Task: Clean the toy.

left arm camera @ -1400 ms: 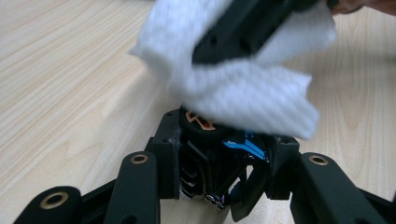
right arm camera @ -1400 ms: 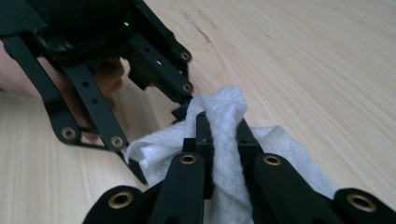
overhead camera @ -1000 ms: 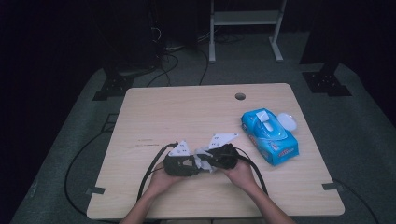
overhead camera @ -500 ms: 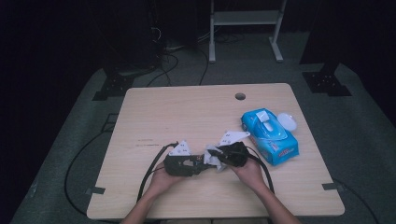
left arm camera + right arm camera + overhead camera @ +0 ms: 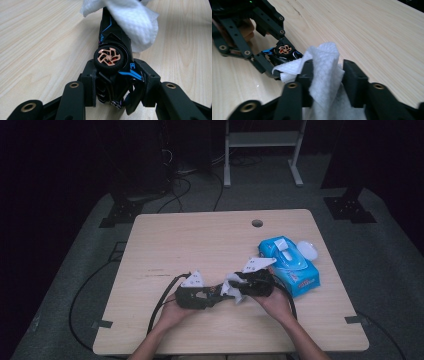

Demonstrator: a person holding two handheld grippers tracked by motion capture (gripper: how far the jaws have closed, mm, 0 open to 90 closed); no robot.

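- Toy car (image 5: 113, 47): small black model with a copper wheel, held just above the table (image 5: 200, 245) near its front edge; rigid, light, glossy so likely slippery, best gripped across the body sides.
- Left gripper (image 5: 117, 82): clamped tight on the car's rear.
- Wipe (image 5: 324, 67): soft, limp, draped over the car's nose.
- Right gripper (image 5: 328, 75): jaws just opened, wipe loose between them, no pinch.
- Blue wipe pack (image 5: 290, 262): to the right.

Both claws black: left claw (image 5: 218, 292), right claw (image 5: 239, 287). Brass-coloured rivets on linkages, pale triangular top plates, black trailing cables. Forearms apparently bare.
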